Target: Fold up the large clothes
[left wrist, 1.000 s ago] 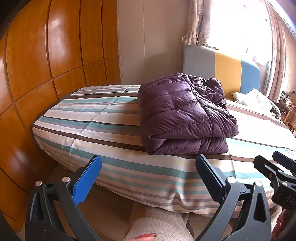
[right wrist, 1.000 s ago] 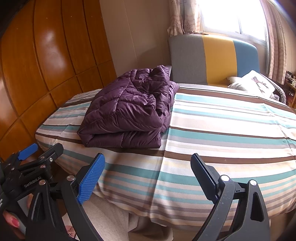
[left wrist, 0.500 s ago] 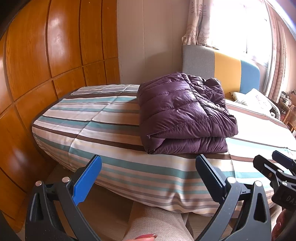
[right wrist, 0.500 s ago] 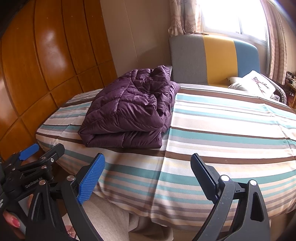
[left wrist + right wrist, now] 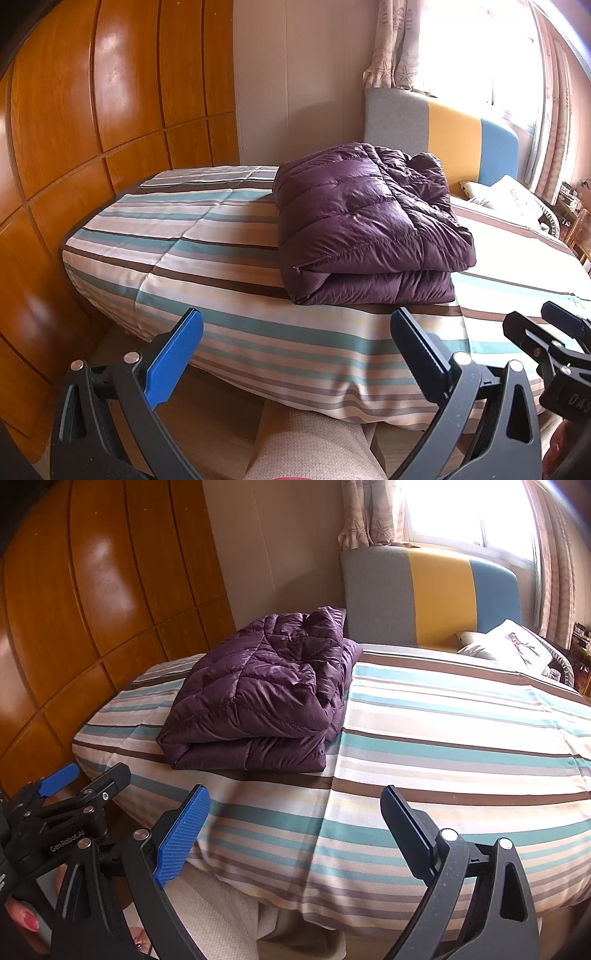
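1. Nearest: left gripper, jaws wide apart, nothing btwn them. Held low, short of the bed edge, clear of fabric. Reads as a stand-off pose, not a reach.
2. Right gripper same: spread wide, holding nothing, w/ blue pad on one finger facing in. Sits just beside the left one; each shows at the edge of the other's view.
3. Below both: operator's leg in pale knit trousers, close up against the bed side, so person stands at the long edge.
4. Striped bedspread drapes over the near edge; lies fairly flat, gives a broad work surface.
5. Mid: purple down jacket on the spread, toward the wardrobe side, set back from the near edge. Already doubled into a thick bundle, layers stacked, fold edge facing grippers. Puffy fill – top layer bulges, may spring open.
6. Judgement: folding looks done or nearly so; grippers apart from garment fits that.
7. Far: tri-colour headboard, pillow, bright window w/ curtains. Wood wardrobe flanks the left.
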